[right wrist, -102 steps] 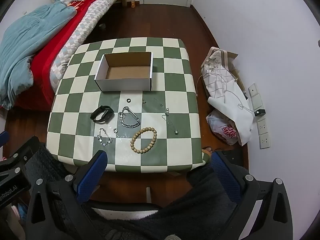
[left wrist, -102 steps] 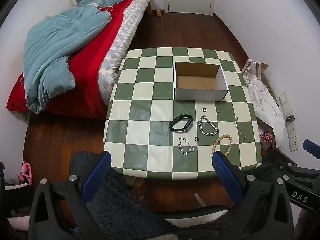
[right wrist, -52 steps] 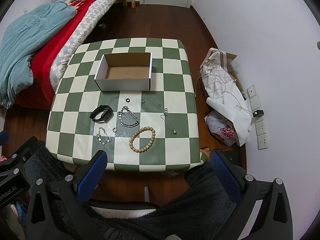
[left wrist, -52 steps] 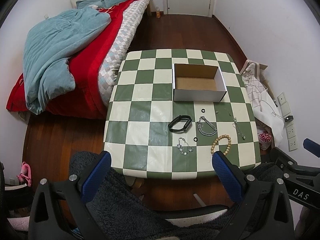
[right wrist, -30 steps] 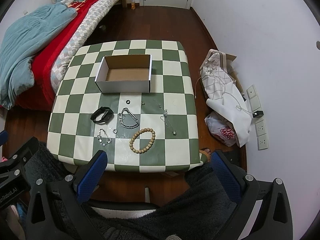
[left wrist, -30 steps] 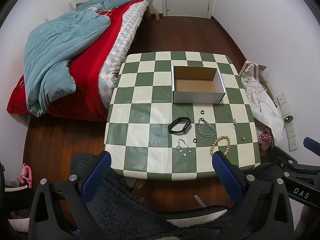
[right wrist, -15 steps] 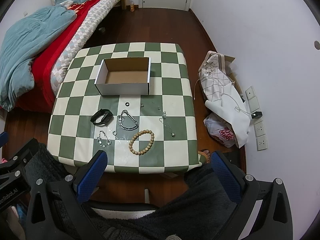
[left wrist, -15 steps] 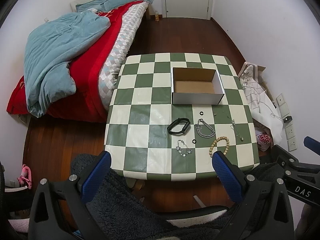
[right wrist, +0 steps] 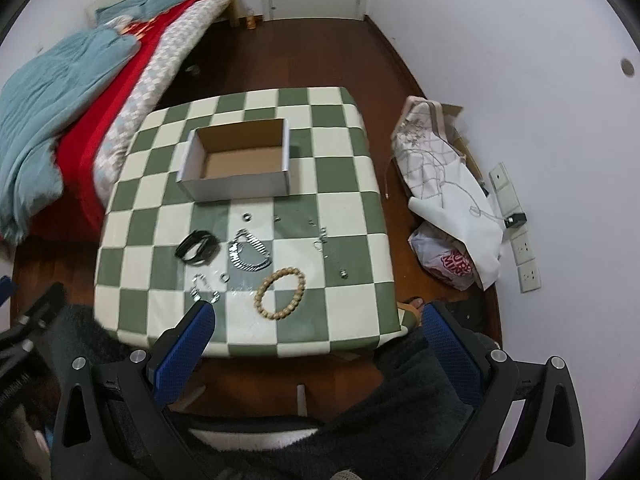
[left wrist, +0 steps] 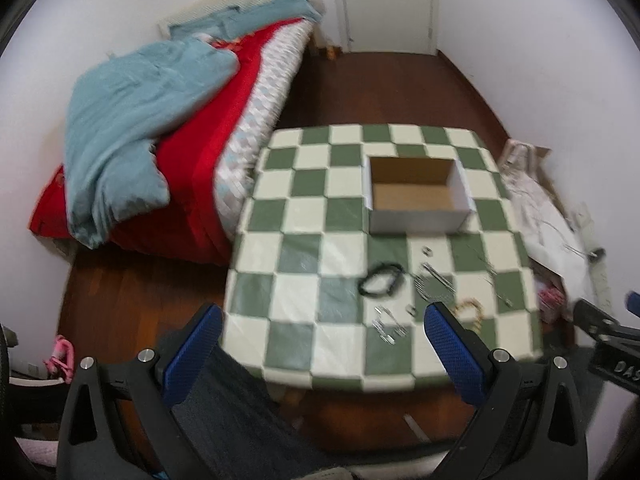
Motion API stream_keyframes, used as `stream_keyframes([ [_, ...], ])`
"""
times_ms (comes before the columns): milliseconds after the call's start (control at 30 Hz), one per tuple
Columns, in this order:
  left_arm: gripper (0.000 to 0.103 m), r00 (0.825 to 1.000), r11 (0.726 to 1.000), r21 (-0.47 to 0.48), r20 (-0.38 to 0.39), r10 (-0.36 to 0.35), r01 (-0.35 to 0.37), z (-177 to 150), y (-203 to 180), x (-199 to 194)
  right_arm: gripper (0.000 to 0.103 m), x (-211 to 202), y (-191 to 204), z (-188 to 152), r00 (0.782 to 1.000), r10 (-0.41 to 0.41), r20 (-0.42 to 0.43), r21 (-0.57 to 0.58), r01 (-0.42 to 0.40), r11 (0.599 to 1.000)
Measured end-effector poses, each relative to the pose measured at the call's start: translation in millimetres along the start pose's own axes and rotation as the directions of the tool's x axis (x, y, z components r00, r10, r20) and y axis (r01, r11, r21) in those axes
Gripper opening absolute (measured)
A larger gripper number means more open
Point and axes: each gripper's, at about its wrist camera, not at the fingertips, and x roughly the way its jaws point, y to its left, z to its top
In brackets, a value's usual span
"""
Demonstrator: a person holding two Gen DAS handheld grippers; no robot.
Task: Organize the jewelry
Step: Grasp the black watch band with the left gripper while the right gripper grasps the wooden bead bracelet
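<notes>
An open white cardboard box (right wrist: 238, 162) (left wrist: 418, 196), empty, sits on a green-and-cream checkered table (right wrist: 152, 256) (left wrist: 304, 216). In front of it lie a black band (right wrist: 197, 247) (left wrist: 381, 284), a silver chain bracelet (right wrist: 249, 255) (left wrist: 434, 283), a wooden bead bracelet (right wrist: 280, 294) (left wrist: 471, 309), a small silver bracelet (right wrist: 203, 286) (left wrist: 386, 324), small rings (right wrist: 247, 216) and a thin chain (right wrist: 326, 246). My left gripper (left wrist: 320, 344) and right gripper (right wrist: 320, 344) are both open and empty, held above and short of the table's near edge.
A bed (left wrist: 168, 128) with a red cover and a blue blanket adjoins the table's left side. White bags (right wrist: 444, 184) lie on the wooden floor to the right, by the wall sockets (right wrist: 520, 240). A closed door (left wrist: 388, 4) is at the far end.
Both grippers have moved forward and lower toward the table; the table and jewelry now appear nearer the fingers. The left view is motion-blurred. Nothing on the table has moved.
</notes>
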Motion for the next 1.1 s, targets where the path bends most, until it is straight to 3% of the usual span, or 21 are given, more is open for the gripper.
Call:
stream_keyframes([
  [133, 0.103, 0.998, 0.998, 0.008, 0.016, 0.063, -0.063, 6, -3, 32, 0.103, 45, -13, 11, 0.999, -0.021, -0.042, 0.066, 0.023, 0.998],
  [333, 0.103, 0.985, 0.977, 0.134, -0.035, 0.17, -0.164, 2, -23, 104, 0.103, 143, -32, 14, 0.979, 0.002, -0.202, 0.152, 0.03, 0.988],
  [433, 0.103, 0.977, 0.952, 0.234, -0.038, 0.211, -0.196, -5, -41, 134, 0.099, 192, -31, 7, 0.957, 0.015, -0.289, 0.178, 0.038, 0.983],
  [500, 0.103, 0.97, 0.921, 0.32, -0.025, 0.241, -0.221, -10, -56, 154, 0.09, 217, -30, -1, 0.939, 0.037, -0.341, 0.209, 0.037, 0.977],
  [733, 0.103, 0.97, 0.856, 0.477, -0.03, 0.241, -0.197, -22, -94, 193, 0.073, 258, -3, -24, 0.925, 0.061, -0.374, 0.209, 0.02, 0.978],
  [867, 0.103, 0.977, 0.846, 0.514, -0.067, 0.201, -0.139, -20, -110, 208, 0.06, 270, 11, -37, 0.916, 0.051, -0.398, 0.173, 0.02, 0.985],
  [900, 0.102, 0.978, 0.847, 0.517, -0.079, 0.193, -0.125, -20, -113, 212, 0.057, 269, 14, -38, 0.922, 0.035, -0.385, 0.158, 0.029, 0.987],
  [967, 0.098, 0.979, 0.844, 0.525, -0.092, 0.185, -0.11, -22, -121, 220, 0.055, 269, 17, -41, 0.926, 0.035, -0.376, 0.155, 0.026, 0.988],
  [1000, 0.091, 0.979, 0.843, 0.53, -0.106, 0.175, -0.093, -22, -124, 226, 0.055, 268, 17, -42, 0.927, 0.035, -0.373, 0.153, 0.025, 0.988],
  [1067, 0.073, 0.977, 0.842, 0.534, -0.13, 0.169, -0.074, -24, -130, 235, 0.052, 268, 18, -43, 0.932, 0.033, -0.362, 0.148, 0.022, 0.989],
  [1100, 0.058, 0.976, 0.844, 0.533, -0.147, 0.162, -0.06, -25, -132, 240, 0.049, 265, 17, -40, 0.932, 0.035, -0.36, 0.149, 0.02, 0.989],
])
